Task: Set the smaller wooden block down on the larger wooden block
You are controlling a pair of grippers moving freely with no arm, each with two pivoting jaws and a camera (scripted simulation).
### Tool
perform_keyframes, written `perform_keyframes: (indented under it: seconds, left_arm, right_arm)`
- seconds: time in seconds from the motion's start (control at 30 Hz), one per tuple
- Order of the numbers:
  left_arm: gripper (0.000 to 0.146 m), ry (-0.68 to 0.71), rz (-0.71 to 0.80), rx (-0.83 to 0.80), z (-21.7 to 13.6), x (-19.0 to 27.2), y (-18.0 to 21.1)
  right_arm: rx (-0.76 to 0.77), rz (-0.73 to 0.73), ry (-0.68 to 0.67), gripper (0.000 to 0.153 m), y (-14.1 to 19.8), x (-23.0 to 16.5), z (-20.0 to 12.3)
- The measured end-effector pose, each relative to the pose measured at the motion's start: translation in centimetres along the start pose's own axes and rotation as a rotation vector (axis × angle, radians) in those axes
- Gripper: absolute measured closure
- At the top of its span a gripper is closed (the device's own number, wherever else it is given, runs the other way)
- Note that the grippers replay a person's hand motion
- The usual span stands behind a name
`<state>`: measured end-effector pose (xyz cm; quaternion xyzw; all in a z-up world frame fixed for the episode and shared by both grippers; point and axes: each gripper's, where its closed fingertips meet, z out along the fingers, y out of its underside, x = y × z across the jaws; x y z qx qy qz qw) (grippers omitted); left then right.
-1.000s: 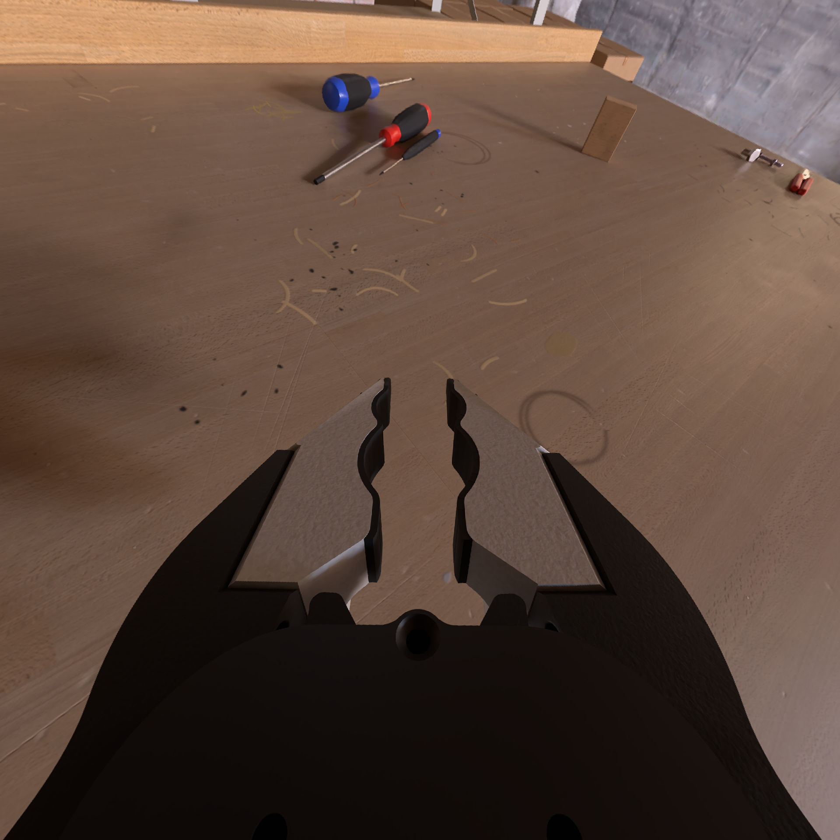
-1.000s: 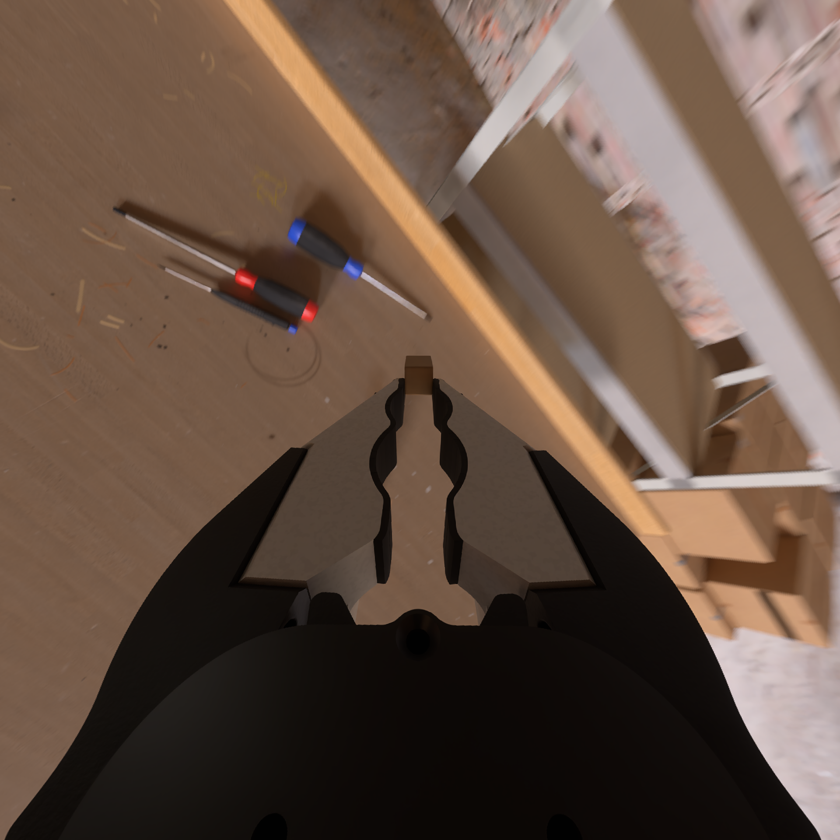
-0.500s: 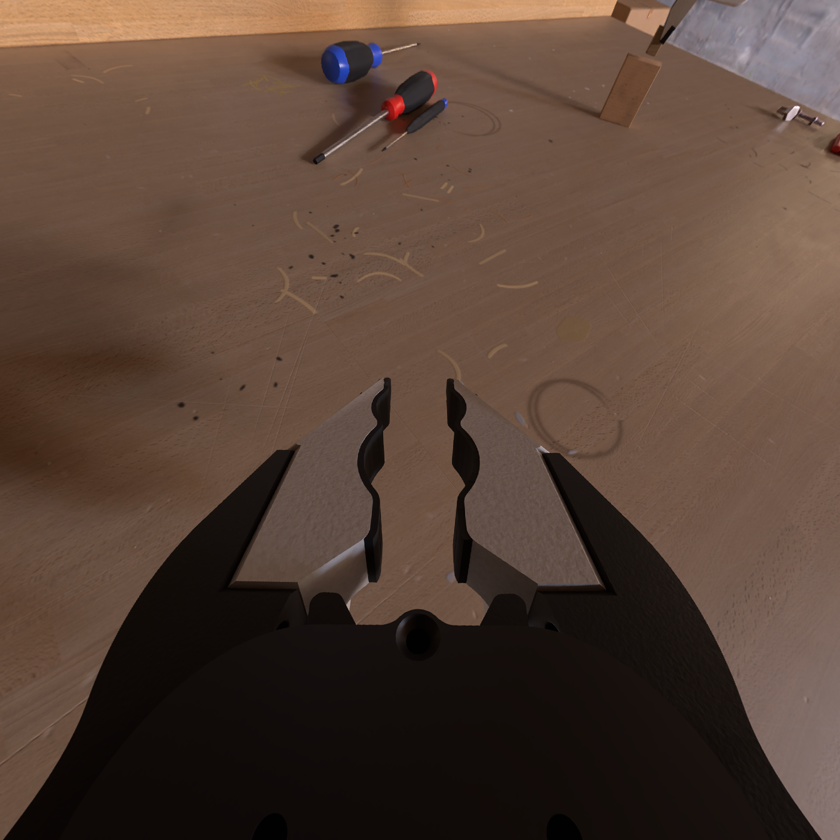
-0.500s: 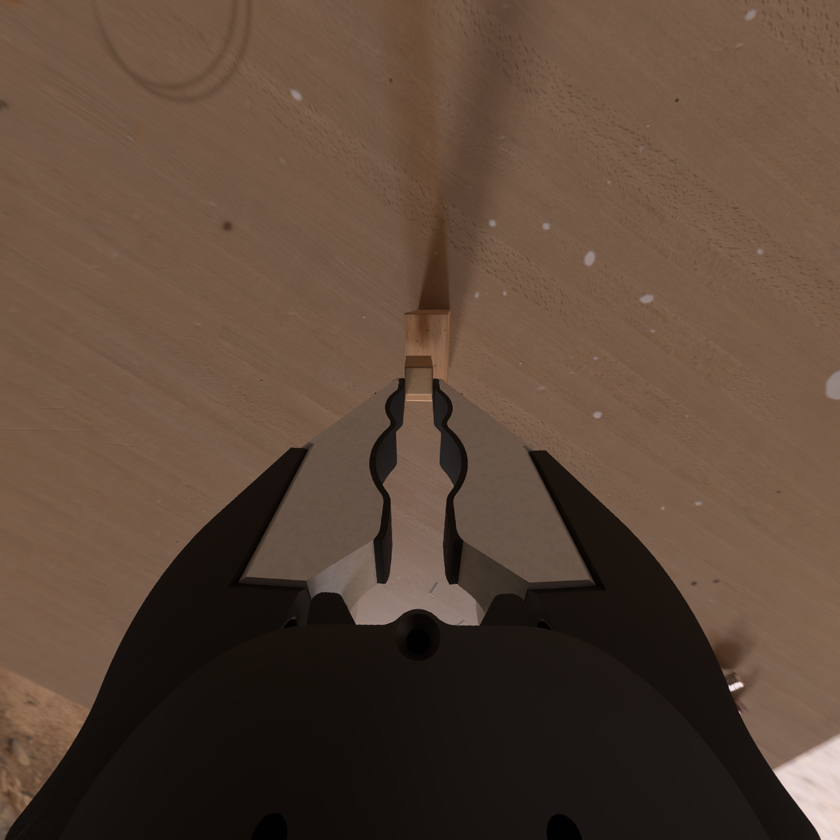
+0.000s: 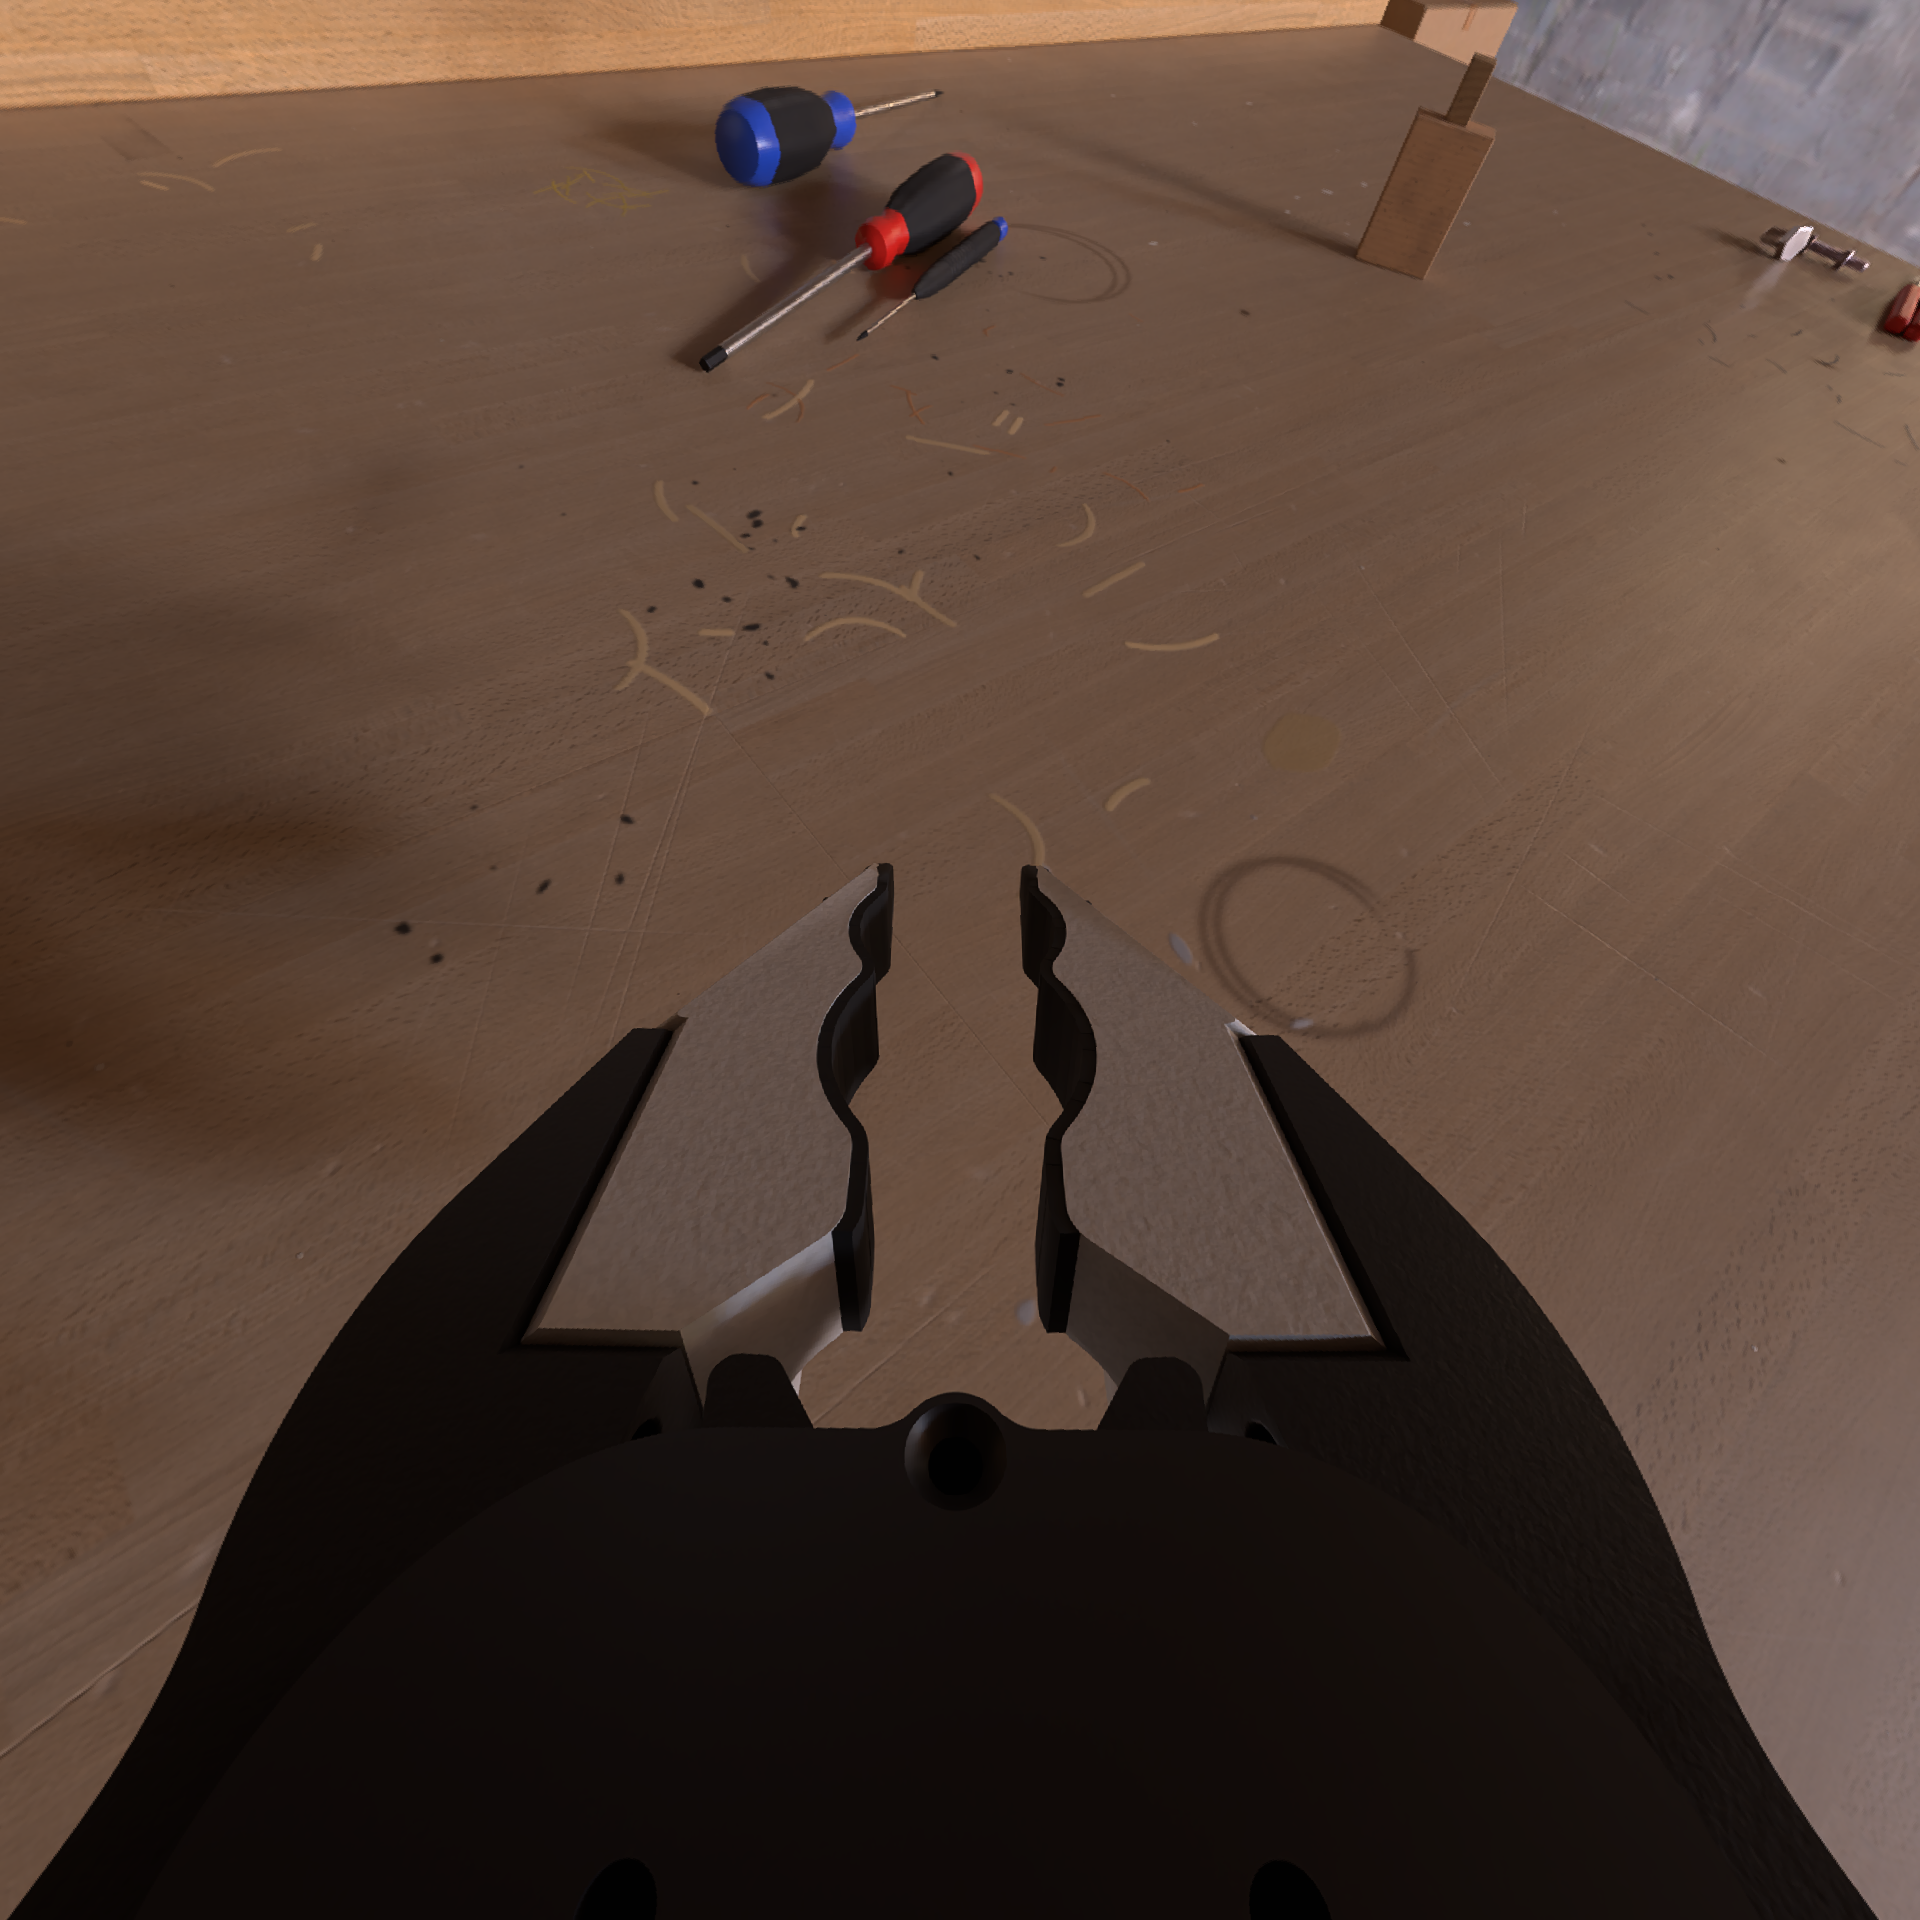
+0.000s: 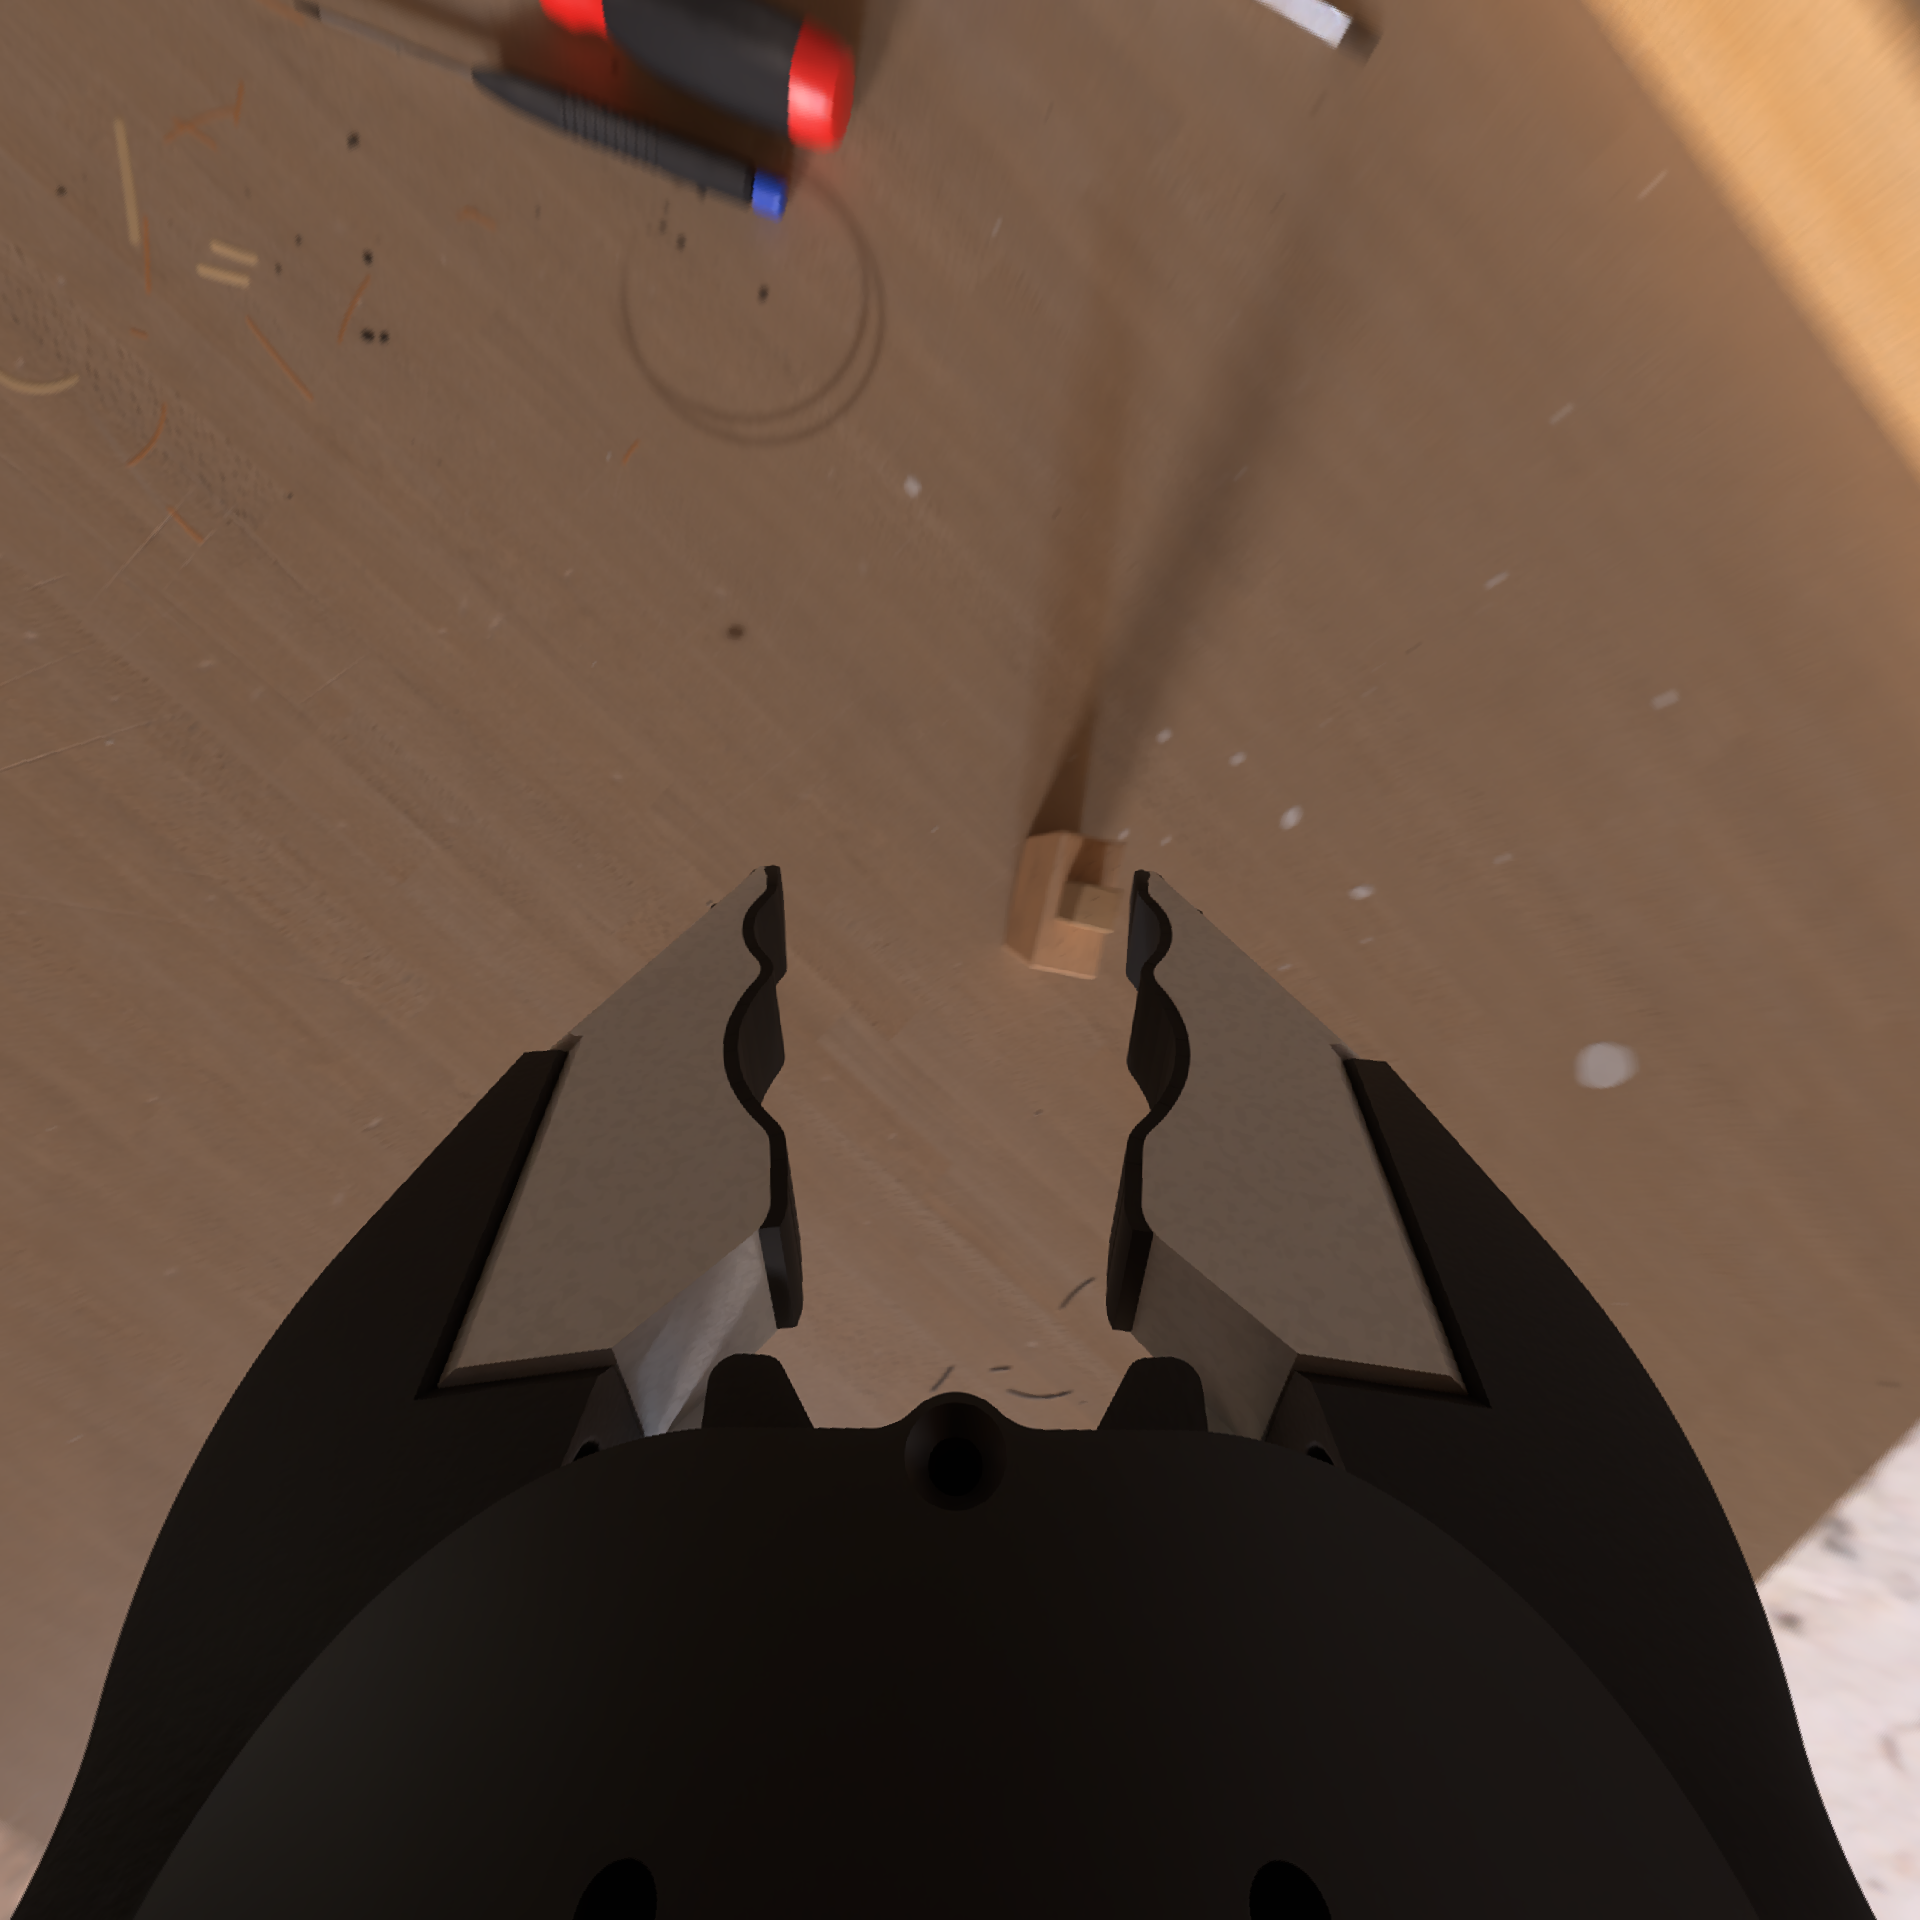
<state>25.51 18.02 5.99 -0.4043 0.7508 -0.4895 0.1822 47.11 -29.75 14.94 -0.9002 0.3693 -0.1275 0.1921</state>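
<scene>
The larger wooden block (image 5: 1418, 192) stands upright on the workbench at the far right of the left wrist view. The smaller wooden block (image 5: 1470, 91) stands on its top. In the right wrist view I look down on both: the larger block's top (image 6: 1044, 904) with the smaller block (image 6: 1099, 896) on it. My right gripper (image 6: 956, 894) is open and empty above them; the blocks show below, near its right finger (image 6: 1148, 925). My left gripper (image 5: 956, 894) is empty, fingers a little apart, low over bare bench, far from the blocks.
Three screwdrivers lie at the back: a blue-handled one (image 5: 790, 130), a red-handled one (image 5: 914, 213) and a thin black one (image 5: 956, 260). A bolt (image 5: 1808, 249) and a red piece (image 5: 1903, 312) lie at the far right. A wooden ledge (image 5: 623, 42) borders the back. The bench edge (image 6: 1818, 1507) is near.
My right gripper has opened and let go of the smaller block, which now stands on the larger block. The right gripper has drawn back from them. The left gripper has barely moved.
</scene>
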Motion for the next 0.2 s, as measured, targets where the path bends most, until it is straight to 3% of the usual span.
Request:
perform_keyframes:
  seconds: [0.1, 0.2]
  left_arm:
    - [0.122, 0.004, 0.009, -0.004, 0.1, 0.2, 0.0]
    - [0.122, 0.003, 0.019, -0.009, 0.3, 0.3, 0.0]
  right_arm:
    - [0.113, -0.015, 0.124, 0.097, -2.5, 2.1, -1.9]
    - [0.213, 0.093, 0.192, 0.106, -5.2, 5.5, -1.2]
